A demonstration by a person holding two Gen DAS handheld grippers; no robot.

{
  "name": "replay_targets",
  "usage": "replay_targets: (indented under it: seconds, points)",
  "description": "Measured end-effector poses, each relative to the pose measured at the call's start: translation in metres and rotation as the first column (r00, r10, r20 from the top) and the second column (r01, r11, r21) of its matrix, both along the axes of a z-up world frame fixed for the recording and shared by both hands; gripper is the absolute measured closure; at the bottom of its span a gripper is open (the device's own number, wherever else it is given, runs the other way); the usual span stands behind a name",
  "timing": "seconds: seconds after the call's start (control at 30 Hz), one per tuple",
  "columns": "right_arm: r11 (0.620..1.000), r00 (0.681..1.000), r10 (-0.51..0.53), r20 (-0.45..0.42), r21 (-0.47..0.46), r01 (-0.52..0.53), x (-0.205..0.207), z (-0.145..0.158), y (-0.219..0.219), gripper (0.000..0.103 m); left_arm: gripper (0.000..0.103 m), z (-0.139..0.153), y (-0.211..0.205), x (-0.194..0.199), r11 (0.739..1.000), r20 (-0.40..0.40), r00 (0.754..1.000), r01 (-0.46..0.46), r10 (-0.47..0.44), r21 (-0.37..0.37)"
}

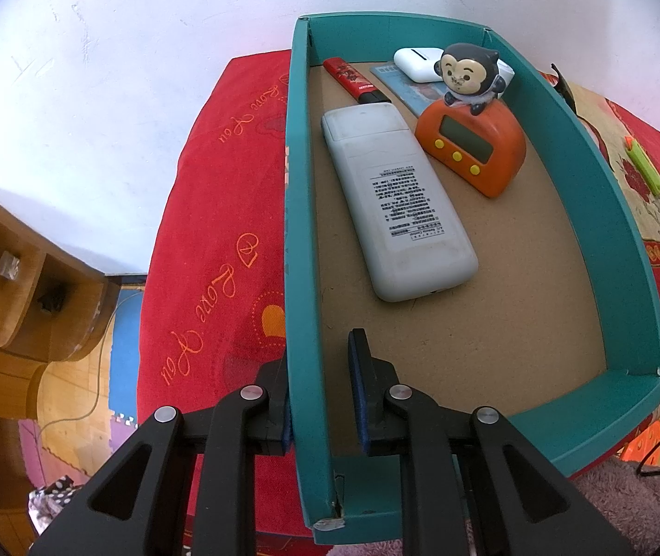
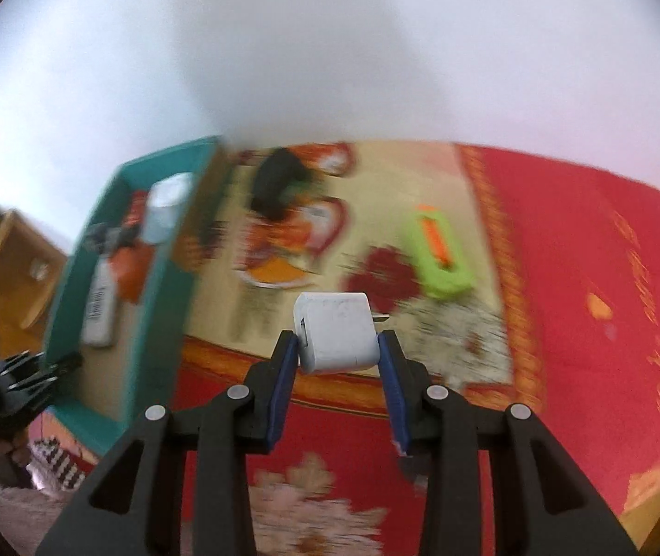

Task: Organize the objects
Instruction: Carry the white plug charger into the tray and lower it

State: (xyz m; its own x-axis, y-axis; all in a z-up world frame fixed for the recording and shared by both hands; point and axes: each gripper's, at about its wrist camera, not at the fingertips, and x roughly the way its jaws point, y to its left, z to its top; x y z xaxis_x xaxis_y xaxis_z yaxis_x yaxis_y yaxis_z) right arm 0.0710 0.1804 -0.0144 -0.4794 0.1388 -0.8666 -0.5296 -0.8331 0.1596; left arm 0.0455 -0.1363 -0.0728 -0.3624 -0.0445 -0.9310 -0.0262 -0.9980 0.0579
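Teal box (image 2: 98,278) contents & black item (image 2: 274,185): motion-blurred, unidentifiable.

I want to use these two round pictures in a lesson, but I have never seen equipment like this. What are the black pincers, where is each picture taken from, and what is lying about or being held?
No robot here: a person holds a black two-finger gripper in each hand, and a wide-angle camera on each looks along its fingers.

The sharp picture is from the left gripper, shut on the side wall of a teal cardboard box on a red patterned cloth. Inside lie a long white remote control, an orange timer with yellow buttons topped by a monkey figure, a red stick-shaped item and a white case.

The blurred picture is from the right gripper, which grips a white plug-in charger block. A lime-green and orange tool lies on the cloth beyond it.
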Motion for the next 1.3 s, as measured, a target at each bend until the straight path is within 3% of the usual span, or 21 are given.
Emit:
replay_targets:
  seconds: [0.2,0.57,0.93,1.3]
  points:
    - [0.982,0.982,0.184,-0.049,-0.022,-0.186,-0.041,0.012,-0.05,0.068,0.084,0.0,0.0,0.0,1.0,0.0,1.0,0.001,-0.001,0.0]
    - [0.893,0.893,0.45,-0.023,-0.011,-0.45,-0.106,0.001,-0.125,0.068,0.084,0.0,-0.001,0.0,1.0,-0.001,1.0,0.001,-0.001,-0.001]
    - [0.845,0.835,0.529,0.154,0.001,-0.535,-0.145,-0.044,-0.155,0.068,0.084,0.001,-0.001,0.0,1.0,-0.001,1.0,0.004,-0.004,-0.003]
    - [0.842,0.828,0.525,0.198,0.025,-0.54,-0.158,-0.061,-0.15,0.068,0.084,0.001,-0.002,0.0,1.0,-0.001,1.0,0.007,-0.007,-0.005]
